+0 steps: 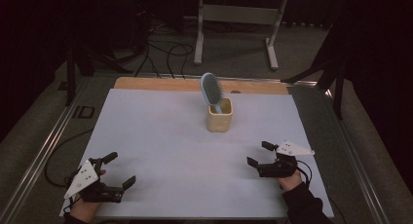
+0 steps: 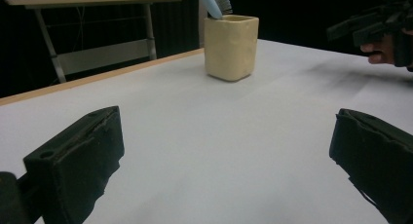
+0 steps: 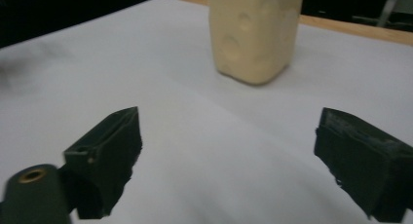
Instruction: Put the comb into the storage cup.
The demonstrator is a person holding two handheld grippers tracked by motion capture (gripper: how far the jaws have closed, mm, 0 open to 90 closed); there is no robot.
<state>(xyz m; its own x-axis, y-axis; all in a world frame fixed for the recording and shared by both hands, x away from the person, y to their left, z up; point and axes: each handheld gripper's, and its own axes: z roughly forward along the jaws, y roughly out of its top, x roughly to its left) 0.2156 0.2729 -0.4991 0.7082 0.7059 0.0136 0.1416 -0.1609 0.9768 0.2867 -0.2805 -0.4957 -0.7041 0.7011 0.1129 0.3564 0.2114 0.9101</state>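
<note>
Closest to the camera are the two grippers, both parked low at the near edge of the white table with nothing in them. The left gripper has its jaws spread wide, and the right gripper is just as released, jaws well apart and pointing at the cup.

The things to deal with sit ahead of both grippers, well apart from either: a cream cup standing upright, with a blue hairbrush stuck in it handle-down, head leaning out over the rim. From the right gripper the cup is ahead and a bit to its left; from the left gripper, ahead and off to its right.

My guess on handling: the brush looks like light, stiff plastic, probably a bit slick on the handle, so I'd pinch the neck just above the rim, not the bristles. The cup looks bumpy, maybe soft or ceramic, hard to tell in this dim light, and could tip if the brush drags.

Both forearms come in low, wrists roughly level, grippers angled inward.
</note>
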